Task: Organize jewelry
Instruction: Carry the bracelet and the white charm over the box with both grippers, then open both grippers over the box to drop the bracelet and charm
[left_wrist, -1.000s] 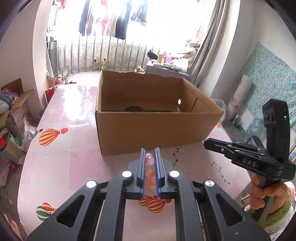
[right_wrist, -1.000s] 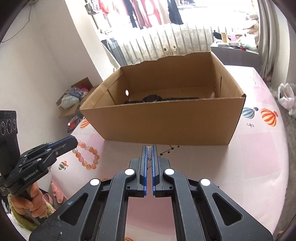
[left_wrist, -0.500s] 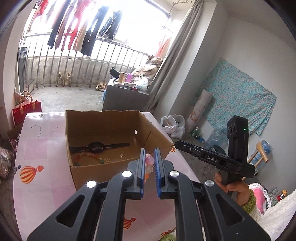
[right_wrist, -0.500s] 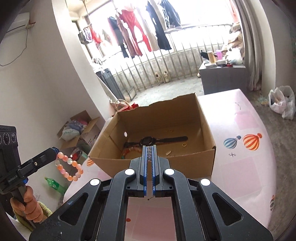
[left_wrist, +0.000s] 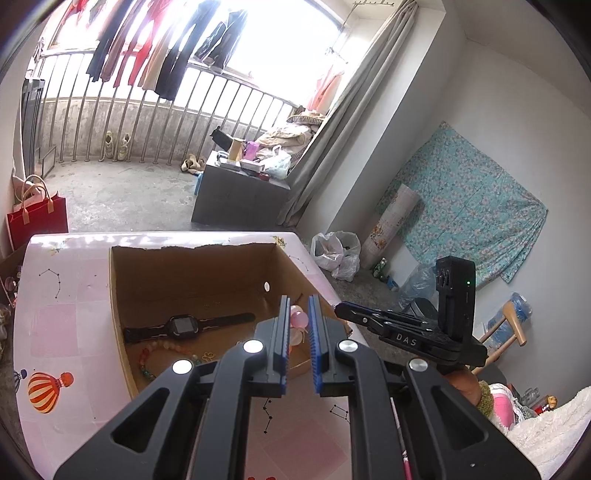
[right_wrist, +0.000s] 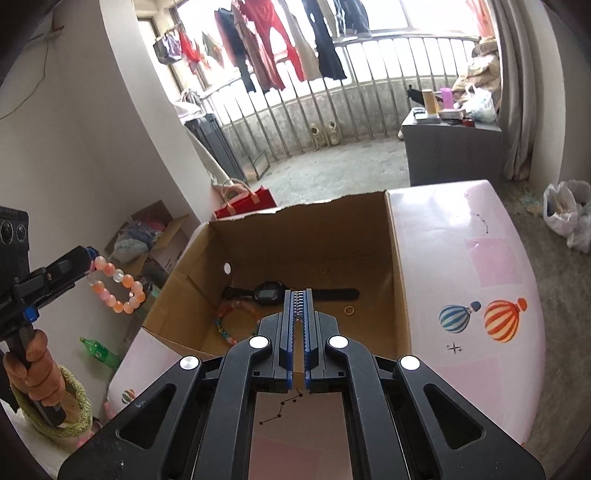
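An open cardboard box (left_wrist: 117, 302) (right_wrist: 396, 273) stands on the pink table (right_wrist: 491, 258). Inside lie a black watch (left_wrist: 183, 326) (right_wrist: 269, 292), a coloured bead bracelet (left_wrist: 147, 363) (right_wrist: 224, 326) and a small gold ring (right_wrist: 349, 311). My left gripper (left_wrist: 298, 301) (right_wrist: 90, 255) is shut on a pink and orange bead bracelet (left_wrist: 297, 320) (right_wrist: 116, 291), which dangles beside the box's left wall. My right gripper (right_wrist: 298, 294) (left_wrist: 338, 308) is shut on a thin silver chain (right_wrist: 298, 306), held over the box's near wall.
The table's right half (right_wrist: 480, 325) carries only printed balloons. On the floor are a red bag (left_wrist: 37, 218), a grey cabinet (left_wrist: 240, 199), plastic bags (left_wrist: 336, 254), a box of clutter (right_wrist: 155, 240) and a green bottle (right_wrist: 98, 350).
Both grippers have risen and come nearer the box, so both views now look down into it. The bead bracelet and the chain stay gripped.
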